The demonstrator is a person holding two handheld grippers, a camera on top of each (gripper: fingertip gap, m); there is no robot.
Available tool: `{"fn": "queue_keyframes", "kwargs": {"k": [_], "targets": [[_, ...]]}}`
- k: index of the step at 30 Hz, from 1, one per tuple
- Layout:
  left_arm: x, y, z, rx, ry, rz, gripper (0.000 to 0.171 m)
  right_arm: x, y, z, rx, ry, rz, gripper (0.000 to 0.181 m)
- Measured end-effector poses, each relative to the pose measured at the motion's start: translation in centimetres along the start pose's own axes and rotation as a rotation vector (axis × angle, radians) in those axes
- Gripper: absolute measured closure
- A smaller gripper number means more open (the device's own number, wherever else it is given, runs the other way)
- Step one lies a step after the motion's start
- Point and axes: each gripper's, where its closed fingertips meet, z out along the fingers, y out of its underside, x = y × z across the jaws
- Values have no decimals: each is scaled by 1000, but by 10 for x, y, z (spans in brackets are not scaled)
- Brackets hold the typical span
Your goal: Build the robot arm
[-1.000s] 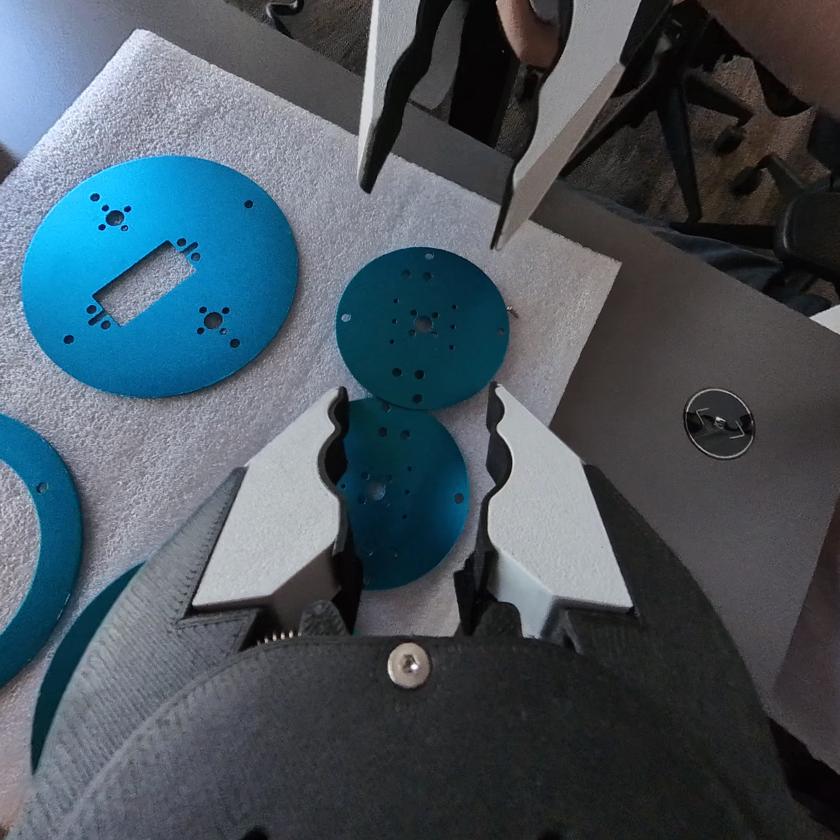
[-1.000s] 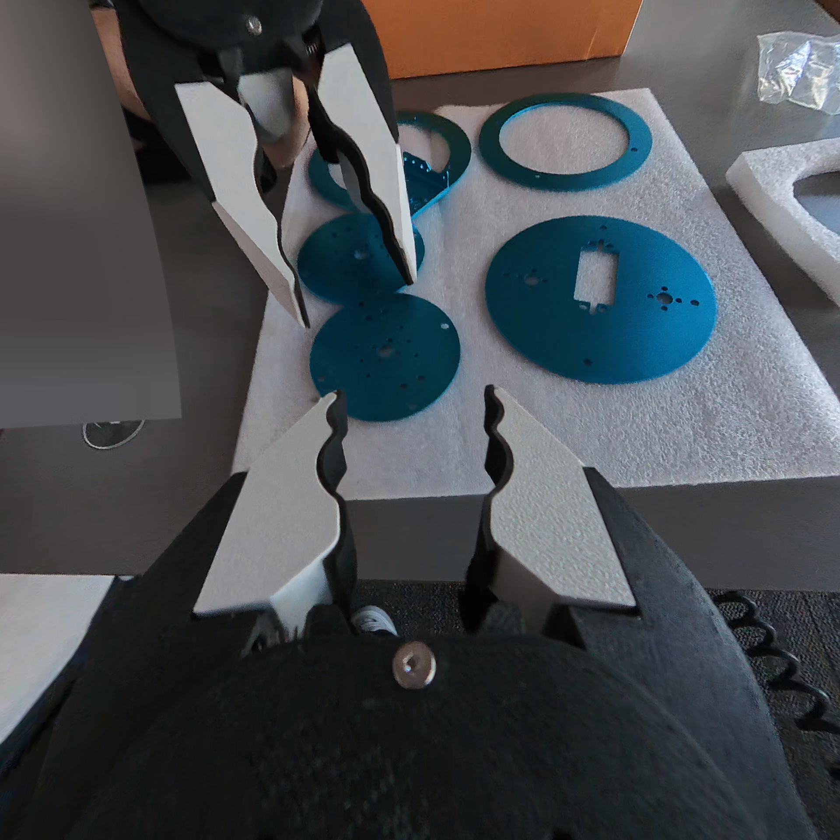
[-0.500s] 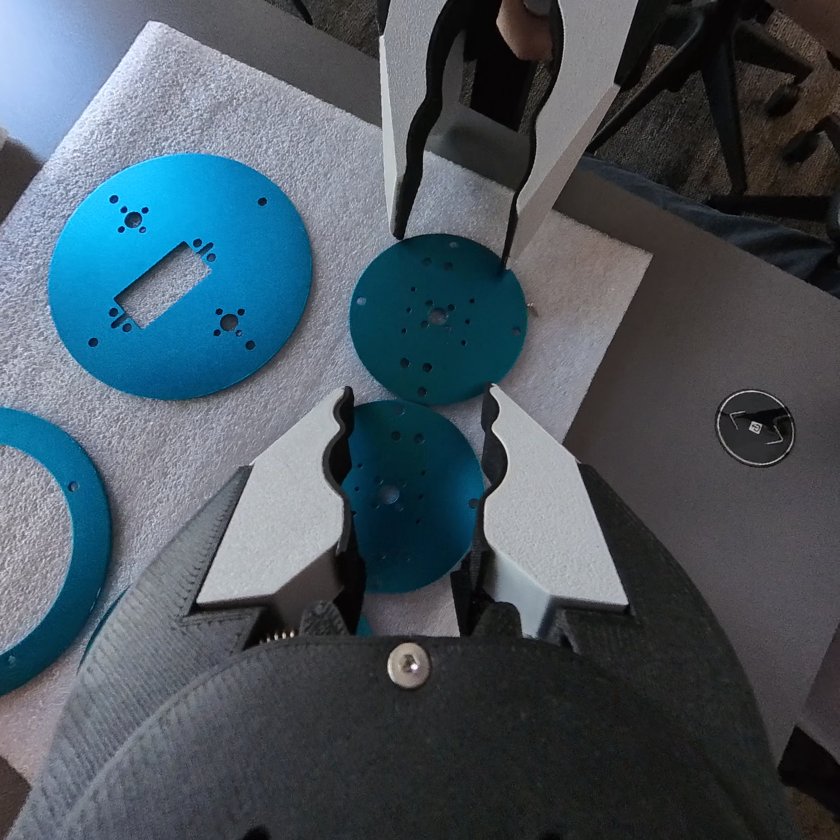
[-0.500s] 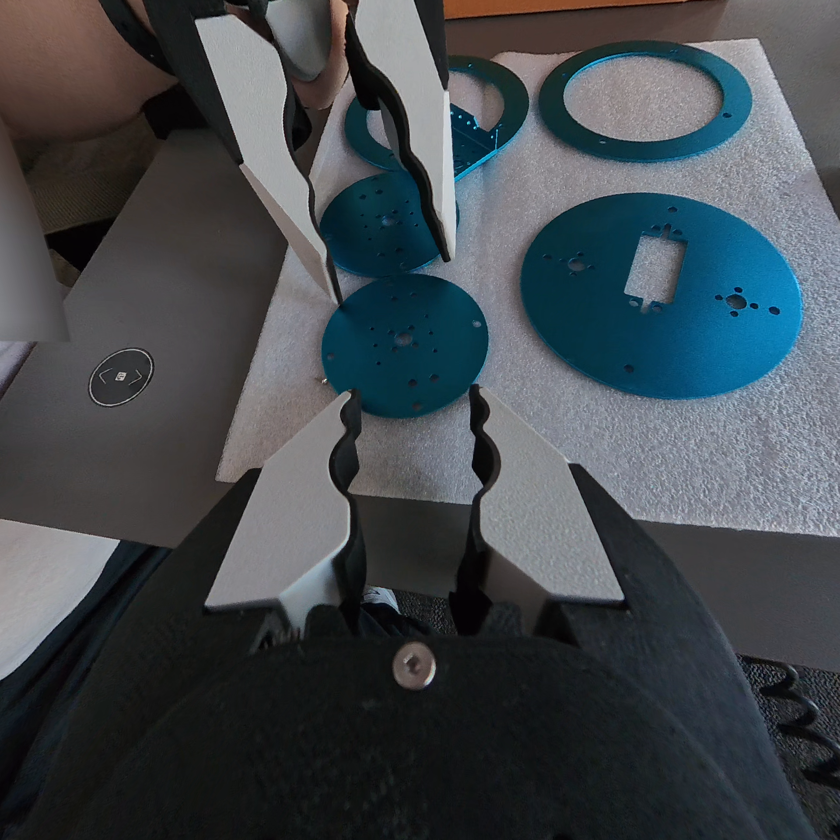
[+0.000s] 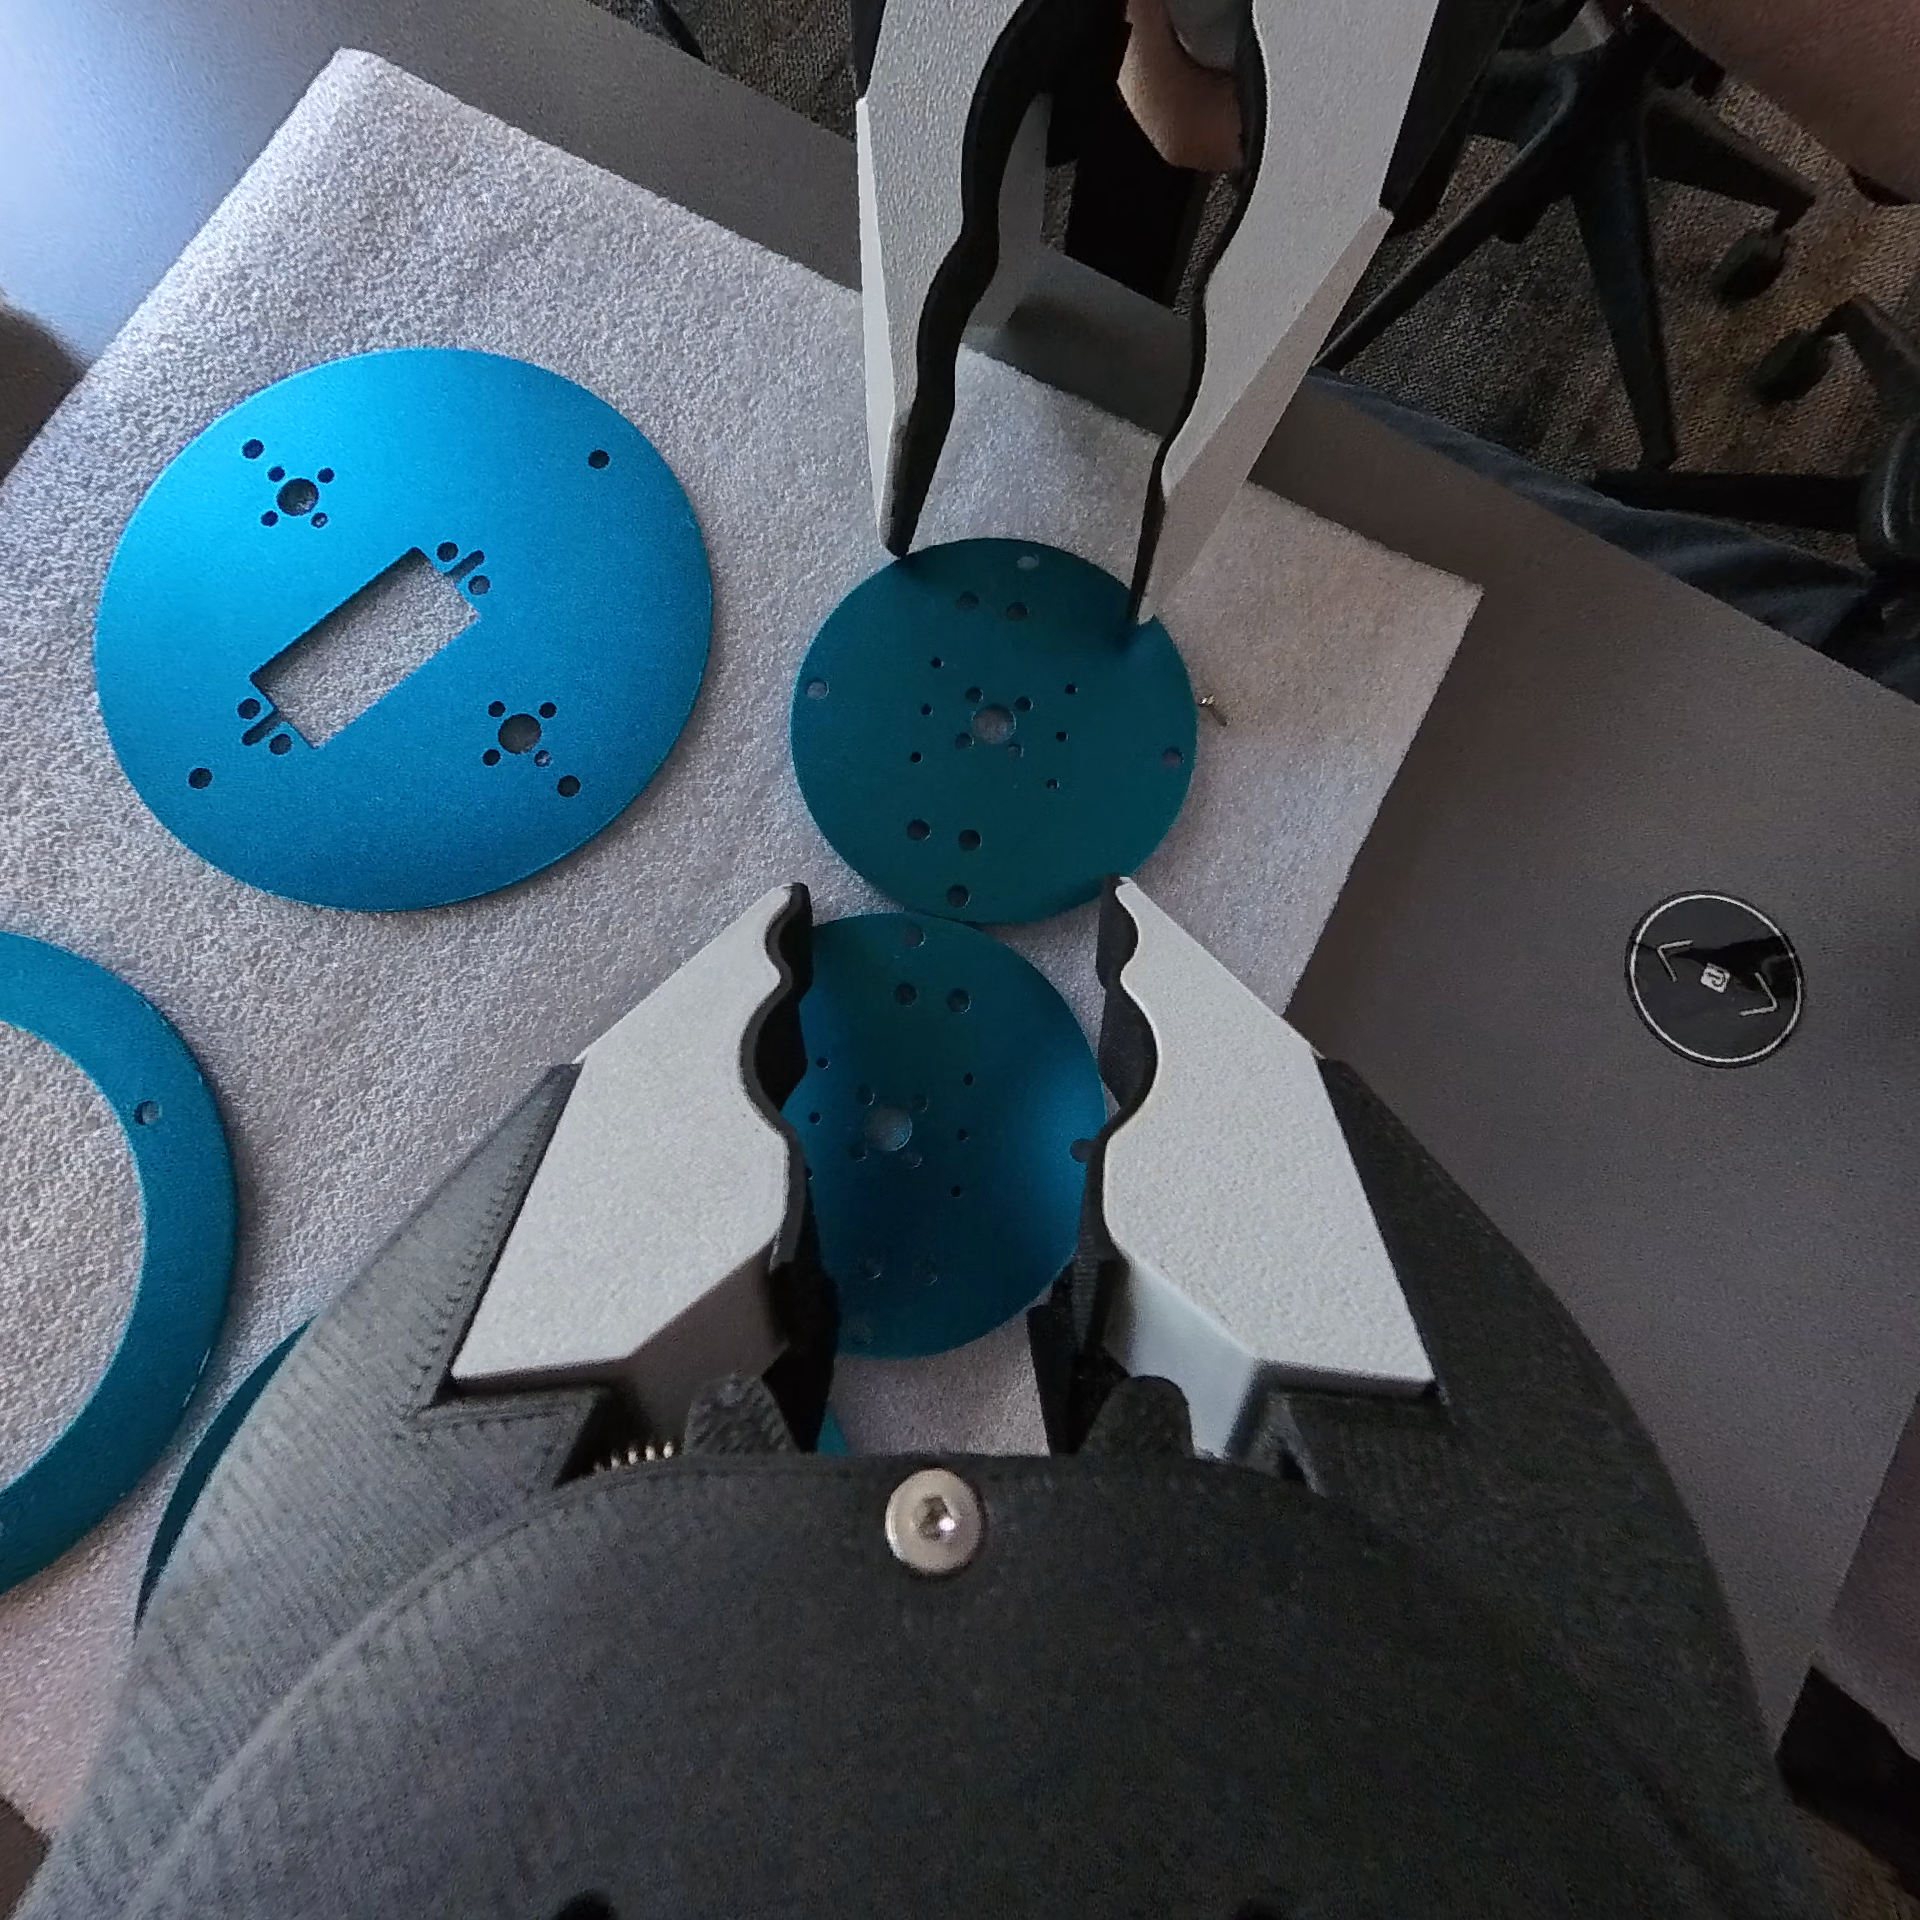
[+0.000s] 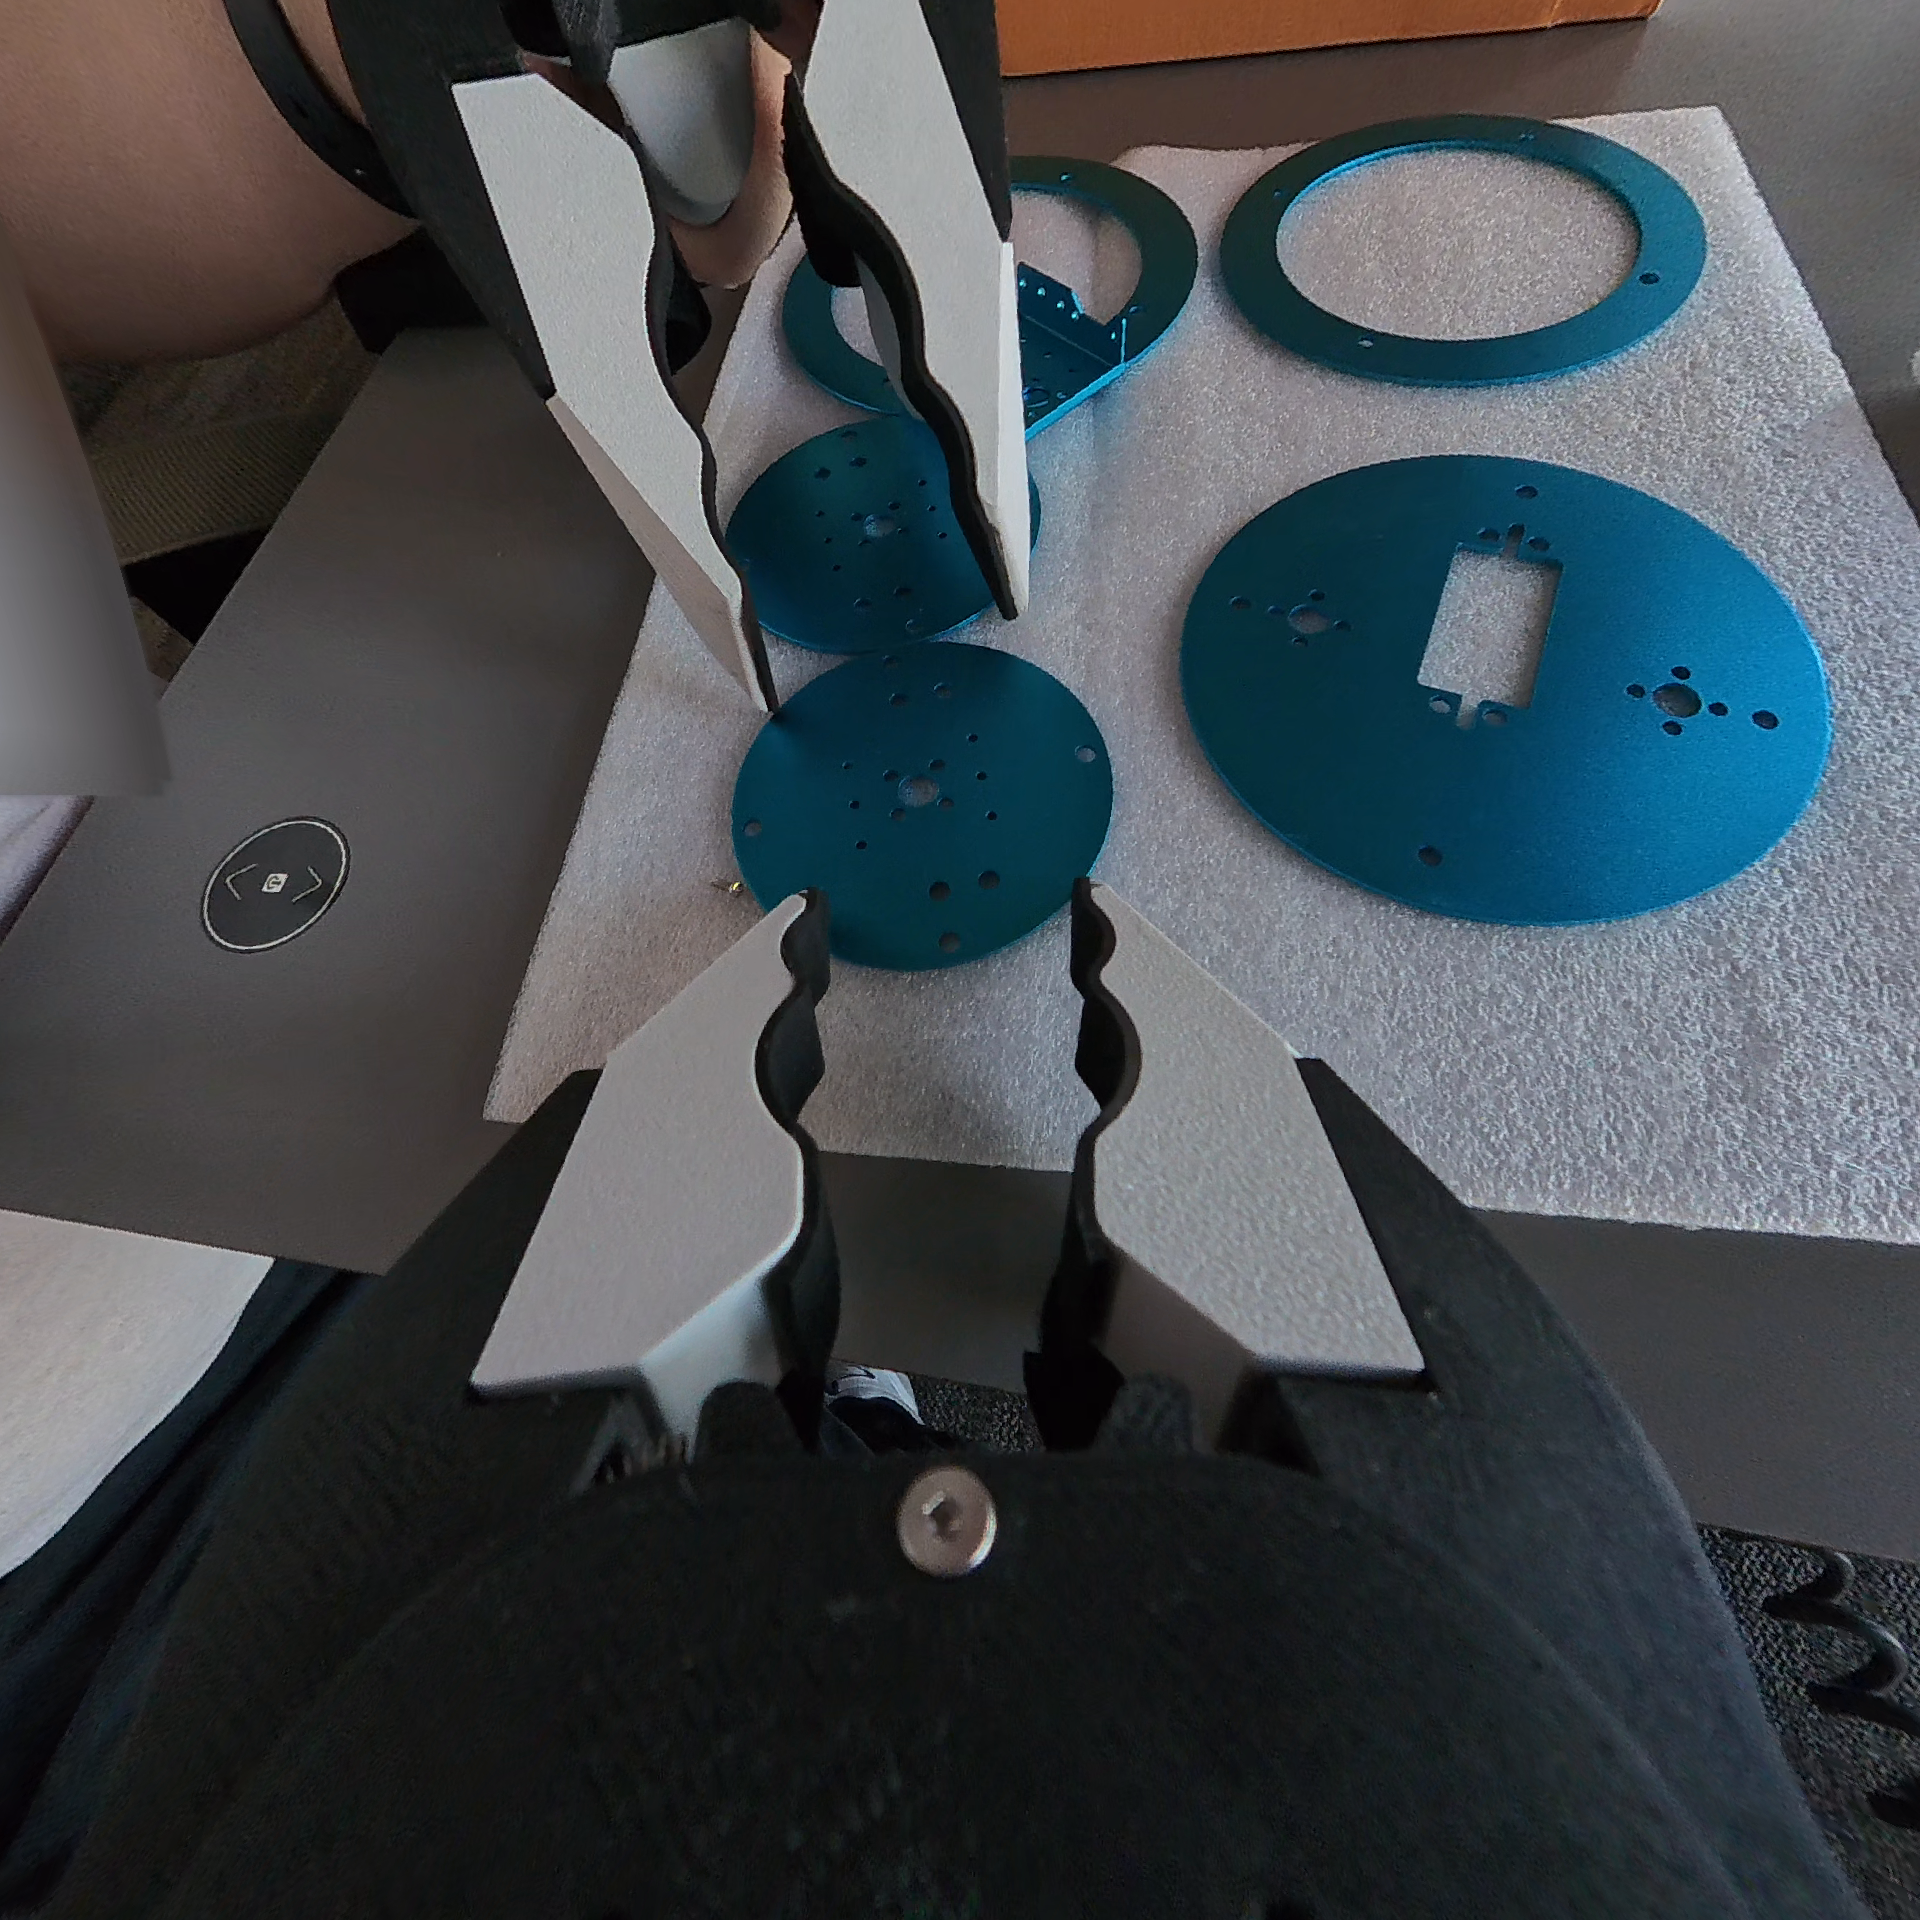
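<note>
Two small blue perforated discs lie side by side on a white foam sheet (image 5: 520,260). My left gripper (image 5: 956,894) is open and empty, its jaws astride one small disc (image 5: 935,1143) and just above it. My right gripper (image 6: 945,894) is open and empty, its fingertips at the near edge of the other small disc (image 6: 920,800). That disc also shows in the left wrist view (image 5: 992,727), with the right gripper (image 5: 1023,582) at its far rim. The left gripper (image 6: 883,660) shows in the right wrist view above its disc (image 6: 862,561).
A large blue disc with a rectangular cutout (image 5: 405,623) (image 6: 1507,686) lies beside the small ones. Two blue rings (image 6: 1465,358) (image 6: 1143,239) lie farther off, one with a bracket (image 6: 1070,332) on it. A grey panel with a round black emblem (image 5: 1714,977) borders the foam. A tiny screw (image 5: 1210,707) lies near its edge. The grippers' ends are close to 6 centimetres from one another.
My right gripper has come forward over the foam's edge to the near small disc, and its jaws have narrowed a little. My left gripper has stayed over its disc, still open.
</note>
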Motion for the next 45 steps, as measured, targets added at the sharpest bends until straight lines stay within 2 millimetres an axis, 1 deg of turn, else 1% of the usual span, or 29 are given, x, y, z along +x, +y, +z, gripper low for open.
{"fn": "queue_keyframes", "kwargs": {"k": [15,19,21,23,25,26,27,29,31,34,37,39,41,42,45], "targets": [[1,0,0,12,9,-12,116,0,-1,0,12,-2,4,135],[1,-3,-6,37,18,-29,115,1,-5,-2,49,1,10,132],[-6,-6,-20,79,-8,-64,113,0,-14,-7,107,3,17,131],[-19,-5,-46,121,-72,-130,115,2,-22,-16,164,34,11,131],[-35,8,-73,112,-162,-248,115,4,-28,-26,206,65,13,131],[-40,17,-83,93,-194,-307,116,4,-30,-31,226,70,19,131],[-42,24,-91,78,-217,-347,119,3,-33,-34,249,71,26,131],[-43,31,-97,68,-239,-362,123,1,-38,-37,290,60,38,131],[-43,36,-92,37,-241,-338,129,1,-39,-36,302,53,42,132],[-40,43,-76,-51,-233,-246,144,0,-36,-30,283,46,44,132],[-42,49,-65,-105,-256,-183,152,-5,-32,-26,259,48,40,132],[-40,49,-61,-105,-240,-183,153,-12,-27,-23,230,39,33,136],[-41,53,-60,-112,-236,-191,160,-25,-21,-19,186,3,19,149],[-41,54,-59,-109,-226,-196,163,-30,-17,-17,163,-4,12,151],[-40,54,-58,-98,-212,-201,165,-44,-8,-9,103,-32,2,156]]}}
